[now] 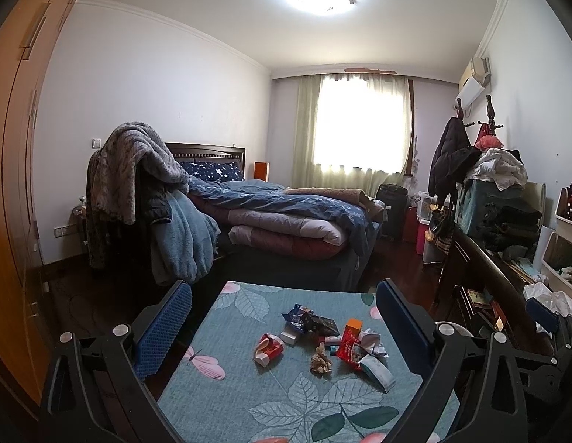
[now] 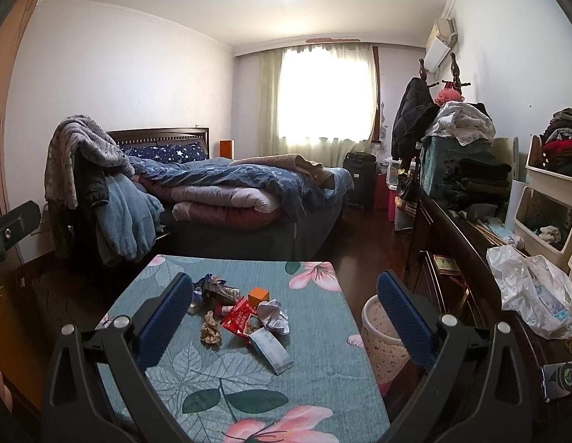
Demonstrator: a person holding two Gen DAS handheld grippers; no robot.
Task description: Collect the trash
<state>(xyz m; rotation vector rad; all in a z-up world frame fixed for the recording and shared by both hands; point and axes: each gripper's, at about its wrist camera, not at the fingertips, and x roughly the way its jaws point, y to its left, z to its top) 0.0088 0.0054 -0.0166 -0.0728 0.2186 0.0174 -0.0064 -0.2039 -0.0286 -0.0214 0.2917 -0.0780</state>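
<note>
A: How far along is the collecting, would you say?

B: Barely begun, by my reading. The trash pile (image 1: 323, 336) lies in the lower centre of the left wrist view, all of it on the table with the floral teal cloth (image 1: 249, 398): a crumpled brown paper ball (image 2: 211, 330), a red snack wrapper (image 2: 238, 319), a white paper wad (image 2: 273, 313), a small orange box (image 2: 259, 295), a dark foil wrapper (image 2: 216, 288) and a pale printed packet (image 2: 273, 350).

A: And somewhere to put it?

B: A speckled pink wastebasket (image 2: 382, 339) stands just beside the table's right edge, at the lower right of the right wrist view. I cannot see whether anything is inside. So every piece appears left to do.

A: The grippers?

B: The left gripper (image 1: 284, 317) hovers above the near end of the table, its blue padded jaws spread wide and holding nothing, framing the pile. The right gripper (image 2: 286, 310) is likewise spread and empty, its left finger overlapping the pile's edge in the frame, its right finger in front of the wastebasket. Both point level toward the bed (image 2: 249, 192).
</note>
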